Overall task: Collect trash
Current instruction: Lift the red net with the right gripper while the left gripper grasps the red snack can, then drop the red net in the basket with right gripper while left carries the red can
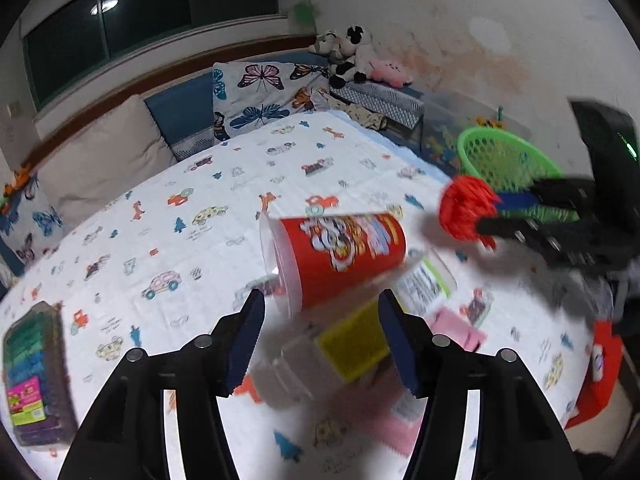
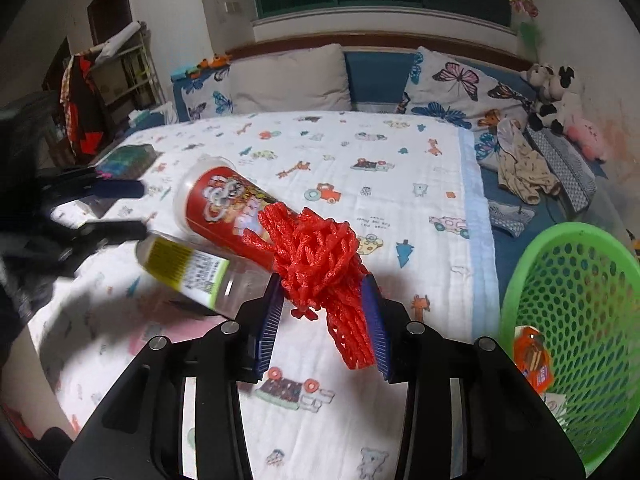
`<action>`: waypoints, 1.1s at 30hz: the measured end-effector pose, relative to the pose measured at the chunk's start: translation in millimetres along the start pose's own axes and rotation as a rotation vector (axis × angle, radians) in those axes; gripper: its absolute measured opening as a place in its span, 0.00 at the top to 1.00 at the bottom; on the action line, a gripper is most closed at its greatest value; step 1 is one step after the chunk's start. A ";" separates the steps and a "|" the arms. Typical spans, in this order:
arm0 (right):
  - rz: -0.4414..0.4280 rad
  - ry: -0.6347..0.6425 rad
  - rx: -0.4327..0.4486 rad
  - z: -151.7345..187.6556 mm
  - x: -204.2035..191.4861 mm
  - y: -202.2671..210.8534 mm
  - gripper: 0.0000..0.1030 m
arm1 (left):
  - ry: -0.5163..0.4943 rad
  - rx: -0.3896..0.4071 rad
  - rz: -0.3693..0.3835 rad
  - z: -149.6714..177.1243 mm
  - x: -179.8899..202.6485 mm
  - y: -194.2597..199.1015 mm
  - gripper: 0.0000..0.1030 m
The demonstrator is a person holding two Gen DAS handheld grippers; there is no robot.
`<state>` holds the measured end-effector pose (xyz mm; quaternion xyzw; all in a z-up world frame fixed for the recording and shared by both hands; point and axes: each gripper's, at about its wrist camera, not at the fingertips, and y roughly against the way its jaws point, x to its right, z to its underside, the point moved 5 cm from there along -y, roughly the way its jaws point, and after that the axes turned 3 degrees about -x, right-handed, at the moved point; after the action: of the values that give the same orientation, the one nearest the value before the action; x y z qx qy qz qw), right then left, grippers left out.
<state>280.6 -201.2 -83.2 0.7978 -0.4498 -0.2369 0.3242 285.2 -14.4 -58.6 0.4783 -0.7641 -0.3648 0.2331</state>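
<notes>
Fingers [image 2: 272, 316] of the right gripper [image 2: 326, 320] clamp a red mesh net [image 2: 316, 256]; left gripper [image 1: 320, 340] fingers stand apart, the red can [image 1: 340, 256] just ahead on the bed [image 1: 160, 200].

The red can [image 1: 340, 256] and clear bottle [image 1: 352, 344] lie touching ahead of the left gripper [image 1: 320, 340]. Bare bedspread [image 2: 384, 184] stretches beyond toward the pillows. The green basket [image 2: 576, 300] stands at the bed's right edge.

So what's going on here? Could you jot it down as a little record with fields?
setting: bed with a cartoon-print blanket
right gripper: shut on a red foam net
left gripper: open, fingers either side of a clear bottle
still lying on the bed: red snack can, on its side, and the clear bottle with a yellow label
bin: green basket, at the right gripper's right
already in the basket: an orange wrapper
</notes>
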 end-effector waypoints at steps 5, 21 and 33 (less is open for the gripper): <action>-0.004 -0.030 0.018 5.5 1.5 13.6 0.60 | 0.093 -0.014 0.104 -13.6 -13.7 -20.9 0.45; 0.080 -0.160 0.035 27.2 49.3 41.2 0.60 | 0.404 -0.068 0.432 -18.1 -25.6 -72.5 0.78; 0.214 -0.320 0.081 40.9 125.5 75.7 0.60 | 0.387 0.011 0.389 -44.0 -19.3 -34.4 0.95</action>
<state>271.2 -352.1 -66.5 0.7101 -0.5869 -0.3065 0.2396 343.9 -21.2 -58.1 0.3845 -0.7848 -0.2109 0.4379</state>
